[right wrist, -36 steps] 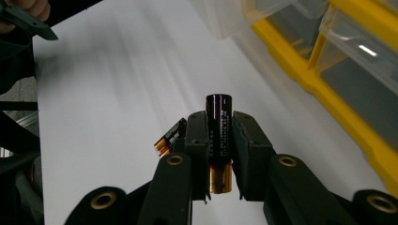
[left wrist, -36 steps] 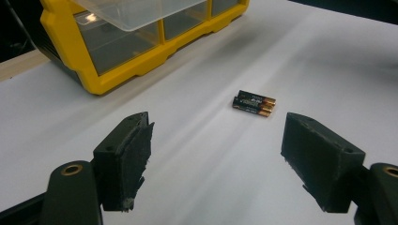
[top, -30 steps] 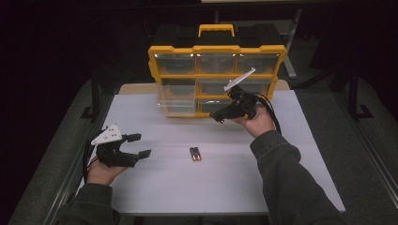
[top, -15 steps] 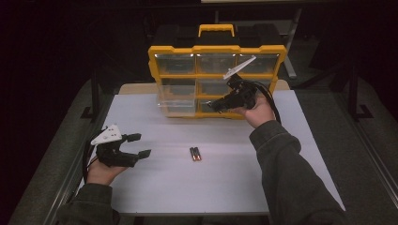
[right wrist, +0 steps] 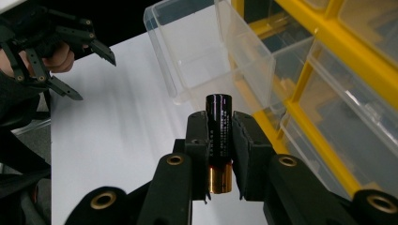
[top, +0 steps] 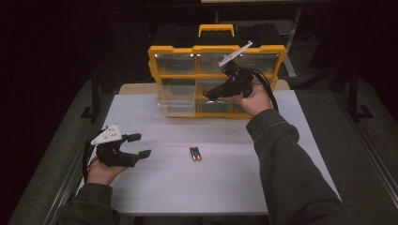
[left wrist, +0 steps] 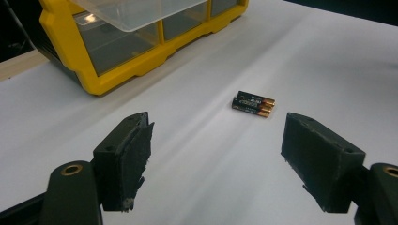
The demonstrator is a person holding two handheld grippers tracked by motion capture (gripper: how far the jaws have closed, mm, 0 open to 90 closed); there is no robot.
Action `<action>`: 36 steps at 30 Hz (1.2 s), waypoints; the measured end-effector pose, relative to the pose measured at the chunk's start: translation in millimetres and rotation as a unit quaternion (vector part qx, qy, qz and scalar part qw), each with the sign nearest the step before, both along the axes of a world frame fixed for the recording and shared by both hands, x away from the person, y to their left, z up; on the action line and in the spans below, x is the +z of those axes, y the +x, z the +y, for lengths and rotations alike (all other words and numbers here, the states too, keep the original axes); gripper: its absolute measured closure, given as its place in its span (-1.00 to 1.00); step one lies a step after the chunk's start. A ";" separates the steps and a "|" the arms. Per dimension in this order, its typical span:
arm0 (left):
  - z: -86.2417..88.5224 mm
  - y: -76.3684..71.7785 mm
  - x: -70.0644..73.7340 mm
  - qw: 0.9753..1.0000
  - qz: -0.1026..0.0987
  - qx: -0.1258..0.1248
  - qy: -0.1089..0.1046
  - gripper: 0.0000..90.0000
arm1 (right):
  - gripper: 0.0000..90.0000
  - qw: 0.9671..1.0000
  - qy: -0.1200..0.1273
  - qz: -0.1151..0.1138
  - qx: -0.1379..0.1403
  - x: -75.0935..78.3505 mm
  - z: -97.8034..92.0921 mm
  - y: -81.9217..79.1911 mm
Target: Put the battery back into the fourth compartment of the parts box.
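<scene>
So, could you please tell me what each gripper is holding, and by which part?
The right gripper clamps a battery around its middle, black end sticking out. The left gripper is open and holds nothing.

White table point(top: 281, 187) w/ 2 batteries point(top: 195, 153) & yellow organizer point(top: 216, 50).

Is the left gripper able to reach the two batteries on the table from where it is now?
Probably yes. The left gripper is open and points at the two batteries, which lie side by side on the bare white table. Nothing stands between them, and the right gripper is away at the yellow organizer.
</scene>
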State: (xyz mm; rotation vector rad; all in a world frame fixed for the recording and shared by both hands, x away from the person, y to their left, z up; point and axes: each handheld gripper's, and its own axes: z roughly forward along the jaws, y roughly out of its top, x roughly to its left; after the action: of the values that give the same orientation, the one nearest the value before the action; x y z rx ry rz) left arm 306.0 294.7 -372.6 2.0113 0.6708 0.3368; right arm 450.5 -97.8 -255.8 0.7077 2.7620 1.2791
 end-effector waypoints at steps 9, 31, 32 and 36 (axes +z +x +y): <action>-0.9 0.3 -0.5 1.000 0.001 -0.001 -0.002 -0.47 | 0.69 1.000 0.000 -0.006 0.006 12.9 7.6 7.1; -0.9 1.6 -1.6 1.000 -0.002 0.002 -0.012 -0.47 | 0.69 0.999 0.006 -0.022 0.030 44.1 51.8 25.7; -1.2 1.7 -1.8 1.000 -0.004 0.002 -0.013 -0.47 | 0.69 0.999 0.007 -0.022 0.031 44.3 54.3 26.4; -0.4 1.4 -1.5 1.000 -0.004 0.003 -0.012 -0.47 | 0.69 0.999 0.003 -0.023 0.036 41.3 65.6 29.5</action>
State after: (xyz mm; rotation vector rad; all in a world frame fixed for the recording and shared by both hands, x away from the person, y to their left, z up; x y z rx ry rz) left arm 307.4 294.3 -374.2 1.9848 0.6734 0.3391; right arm 479.9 -32.2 -214.5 0.5764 2.7726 1.3002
